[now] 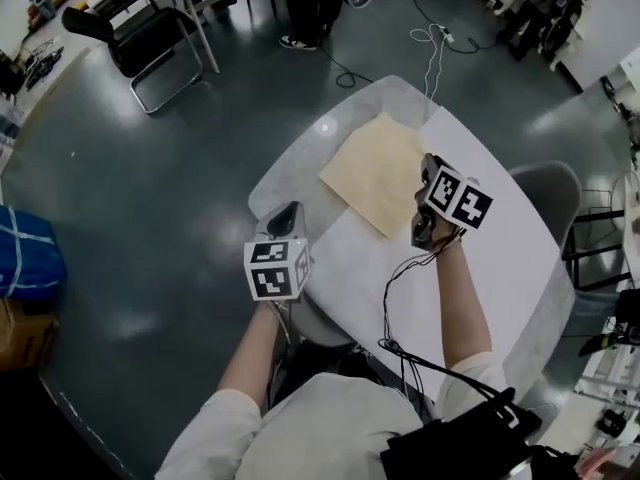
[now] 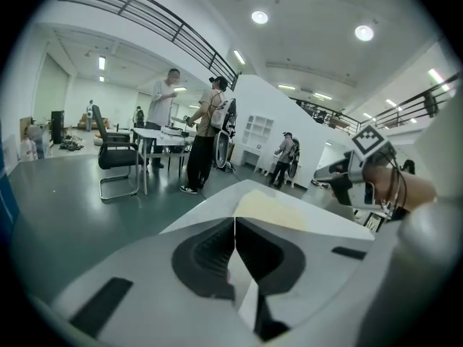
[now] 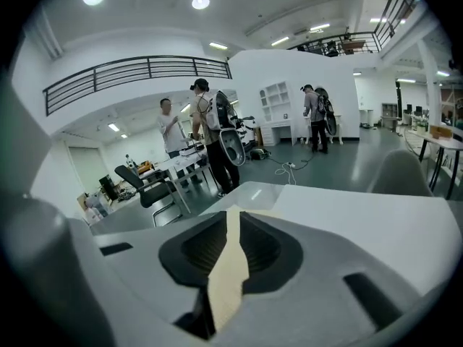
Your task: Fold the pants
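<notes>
Folded tan pants (image 1: 375,173) lie flat on the white desk (image 1: 490,238). The left gripper (image 2: 235,230) jaws are closed and empty. The right gripper (image 3: 231,226) jaws are held slightly apart at the pants' edge. An edge is best pinched squarely.

Open office hall: desks (image 2: 160,133), swivel chair (image 2: 117,155), mezzanine railing (image 3: 137,69).

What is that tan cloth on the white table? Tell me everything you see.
The pants are pale tan, soft-looking fabric, folded into a flat, roughly rectangular pad. They lie askew on the white table, near its rounded far corner. The right gripper is at their right edge, fingers apart, tan cloth showing between them.
</notes>
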The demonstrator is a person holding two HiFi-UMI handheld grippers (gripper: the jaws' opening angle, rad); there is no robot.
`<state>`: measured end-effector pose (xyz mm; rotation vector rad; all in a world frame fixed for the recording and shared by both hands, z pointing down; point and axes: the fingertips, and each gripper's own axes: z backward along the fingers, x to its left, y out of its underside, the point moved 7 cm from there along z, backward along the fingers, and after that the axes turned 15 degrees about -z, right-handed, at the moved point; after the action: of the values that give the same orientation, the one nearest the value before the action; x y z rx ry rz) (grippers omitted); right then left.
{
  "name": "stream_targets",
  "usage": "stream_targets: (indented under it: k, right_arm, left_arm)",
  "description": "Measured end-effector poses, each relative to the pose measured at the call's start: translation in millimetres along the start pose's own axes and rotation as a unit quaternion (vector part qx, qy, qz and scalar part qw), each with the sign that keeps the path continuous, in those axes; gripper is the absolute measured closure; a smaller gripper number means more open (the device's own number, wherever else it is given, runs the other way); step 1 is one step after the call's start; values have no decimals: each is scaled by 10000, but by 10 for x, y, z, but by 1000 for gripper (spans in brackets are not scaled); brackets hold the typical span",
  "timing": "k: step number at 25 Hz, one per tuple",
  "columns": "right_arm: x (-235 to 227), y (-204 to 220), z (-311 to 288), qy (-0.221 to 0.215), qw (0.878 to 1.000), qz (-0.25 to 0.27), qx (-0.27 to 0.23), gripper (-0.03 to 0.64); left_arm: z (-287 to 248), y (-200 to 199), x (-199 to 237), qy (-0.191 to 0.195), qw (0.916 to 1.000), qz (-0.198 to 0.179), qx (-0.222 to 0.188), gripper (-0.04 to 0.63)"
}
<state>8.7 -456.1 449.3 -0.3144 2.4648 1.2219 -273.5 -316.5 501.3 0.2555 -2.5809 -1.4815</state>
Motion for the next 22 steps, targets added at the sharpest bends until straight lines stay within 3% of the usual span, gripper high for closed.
stream_targets:
  k: [4,9,22]
  right_arm:
    - [-139,31,443,174,9990,323,-267,621]
    - [-320,108,1105,178,9960,637,-608,623]
    - [-736,150,2325,-62,9950,289,-959,624]
  left_arm:
    - [135,-157,-239,45,9998,-113,-128,586]
    - [370,-389,-580,84,9990,-302,-324,586]
    - [972,-768,-1429,32,9943,-728,-779,586]
